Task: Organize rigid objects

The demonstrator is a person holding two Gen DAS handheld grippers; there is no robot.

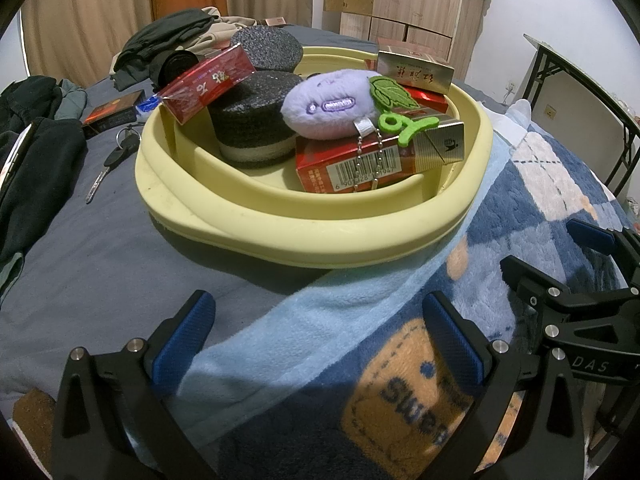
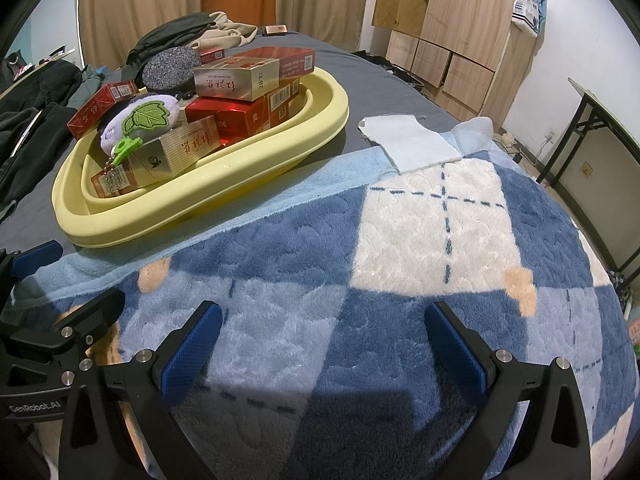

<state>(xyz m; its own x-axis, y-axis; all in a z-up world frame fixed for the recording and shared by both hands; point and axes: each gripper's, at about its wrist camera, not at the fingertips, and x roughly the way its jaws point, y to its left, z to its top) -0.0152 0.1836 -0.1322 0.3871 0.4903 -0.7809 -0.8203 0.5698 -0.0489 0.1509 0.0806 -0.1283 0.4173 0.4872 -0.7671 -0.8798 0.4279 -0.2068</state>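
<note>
Both my tongs, left (image 1: 316, 340) and right (image 2: 322, 350), spread apart, empty. Yellow basin (image 1: 320, 232) overfull; red carton (image 1: 208, 82) perched high, nudge could topple it.

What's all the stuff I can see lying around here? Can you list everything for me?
basin: one, pale yellow, on the grey bedsheet
cigarette boxes: several, red and gold, piled in the basin
plush toy: one, lilac with a green leaf tag, on top of the boxes
foam discs: two, dark grey, in the basin's far side
red box: one, on the sheet left of the basin
key: one, black-headed, on the sheet left of the basin
clothes: dark and beige heaps, behind and left of the basin
blanket: one, blue and white check, nearest the cameras
white cloth: one, on the blanket's far edge
wardrobe: wooden, back right
left gripper: open, empty
right gripper: open, empty
</note>
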